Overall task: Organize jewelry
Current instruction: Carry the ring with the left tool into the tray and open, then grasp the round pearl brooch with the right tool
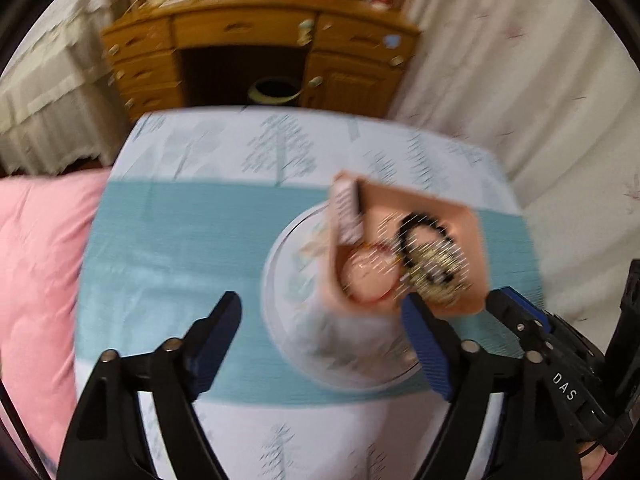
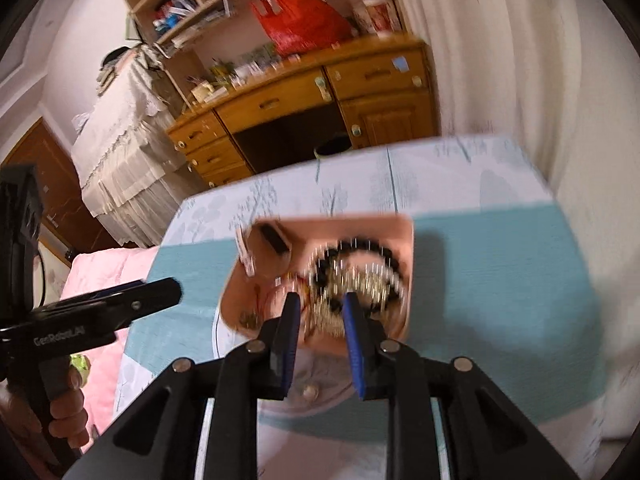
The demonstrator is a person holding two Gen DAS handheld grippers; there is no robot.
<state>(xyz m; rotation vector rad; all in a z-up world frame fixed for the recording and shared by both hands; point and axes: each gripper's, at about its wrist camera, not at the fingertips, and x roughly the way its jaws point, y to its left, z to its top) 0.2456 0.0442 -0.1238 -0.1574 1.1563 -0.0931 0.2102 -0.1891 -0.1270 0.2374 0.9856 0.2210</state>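
Observation:
A pink tray rests on a clear round plate on the table. It holds a black bead bracelet, a heap of gold chain and a pinkish ring-shaped piece. My left gripper stands wide open, left of and in front of the tray, with nothing between its fingers. In the right wrist view my right gripper hovers over the near part of the tray, jaws narrowly apart. The blurred gold chain lies between and beyond the tips, beside the black bracelet.
A teal and white tree-print cloth covers the table. A pink quilt lies to the left and a pale curtain hangs on the right. A wooden desk with a bin under it stands behind. A hand holds the left gripper.

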